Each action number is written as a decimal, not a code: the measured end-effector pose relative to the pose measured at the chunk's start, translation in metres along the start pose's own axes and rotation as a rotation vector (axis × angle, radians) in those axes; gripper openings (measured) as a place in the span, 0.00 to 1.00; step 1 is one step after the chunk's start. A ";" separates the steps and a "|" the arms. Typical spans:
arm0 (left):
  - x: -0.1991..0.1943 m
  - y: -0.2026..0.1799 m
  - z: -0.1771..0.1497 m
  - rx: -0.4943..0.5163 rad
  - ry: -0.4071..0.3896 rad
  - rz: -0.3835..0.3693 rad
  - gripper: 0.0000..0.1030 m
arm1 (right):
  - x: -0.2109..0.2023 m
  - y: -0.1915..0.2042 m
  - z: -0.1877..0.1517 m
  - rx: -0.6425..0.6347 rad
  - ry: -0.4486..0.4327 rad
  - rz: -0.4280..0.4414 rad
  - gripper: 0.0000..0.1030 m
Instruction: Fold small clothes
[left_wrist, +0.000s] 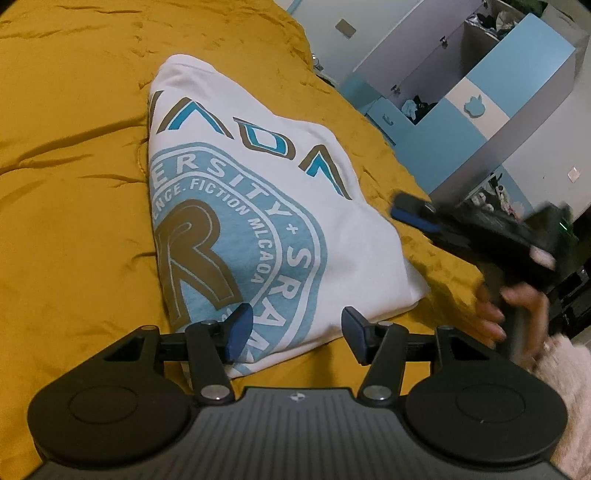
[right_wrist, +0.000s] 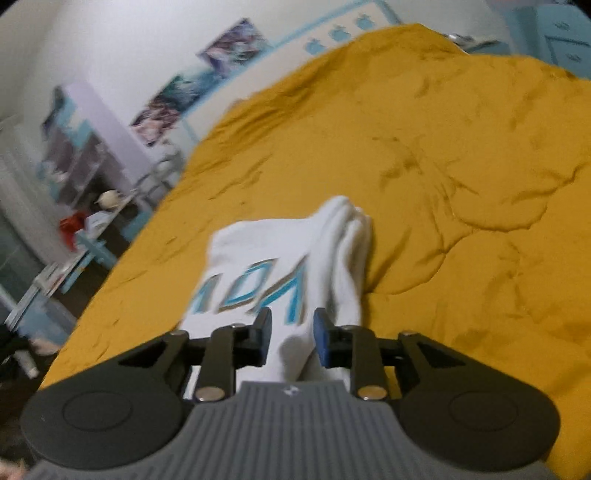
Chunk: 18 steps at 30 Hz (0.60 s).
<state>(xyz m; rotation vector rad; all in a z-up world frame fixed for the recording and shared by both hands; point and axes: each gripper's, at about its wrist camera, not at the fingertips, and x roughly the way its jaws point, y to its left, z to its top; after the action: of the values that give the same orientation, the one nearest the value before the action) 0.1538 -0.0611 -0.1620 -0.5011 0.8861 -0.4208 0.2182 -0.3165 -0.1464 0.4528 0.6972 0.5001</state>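
Observation:
A white T-shirt (left_wrist: 236, 206) with a blue and tan crest lies folded on the mustard bedspread (left_wrist: 66, 184). My left gripper (left_wrist: 293, 334) is open, with its fingers either side of the shirt's near edge and nothing held. My right gripper (left_wrist: 406, 214) shows in the left wrist view to the right of the shirt, blurred, in a hand. In the right wrist view the shirt (right_wrist: 258, 266) lies just ahead of my right gripper (right_wrist: 291, 338), whose jaws stand partly apart over the cloth. I cannot tell whether they touch it.
A blue and white cabinet (left_wrist: 498, 92) with an open door stands beyond the bed's right edge. A desk with clutter (right_wrist: 85, 221) and wall posters (right_wrist: 221, 48) lie beyond the left edge. The bedspread (right_wrist: 461, 166) spreads wide around the shirt.

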 end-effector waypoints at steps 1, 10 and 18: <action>0.000 0.000 0.000 0.000 -0.004 0.002 0.63 | -0.009 0.006 -0.005 -0.036 0.009 -0.017 0.21; 0.001 -0.008 -0.005 -0.001 -0.021 0.010 0.75 | -0.010 0.013 -0.040 -0.124 0.132 -0.067 0.14; -0.003 -0.002 -0.003 -0.034 -0.017 -0.018 0.75 | -0.036 0.015 -0.048 -0.123 0.089 -0.119 0.00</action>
<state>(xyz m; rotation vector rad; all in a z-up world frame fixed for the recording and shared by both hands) 0.1494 -0.0622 -0.1608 -0.5439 0.8739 -0.4181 0.1570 -0.3147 -0.1533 0.2735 0.7691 0.4502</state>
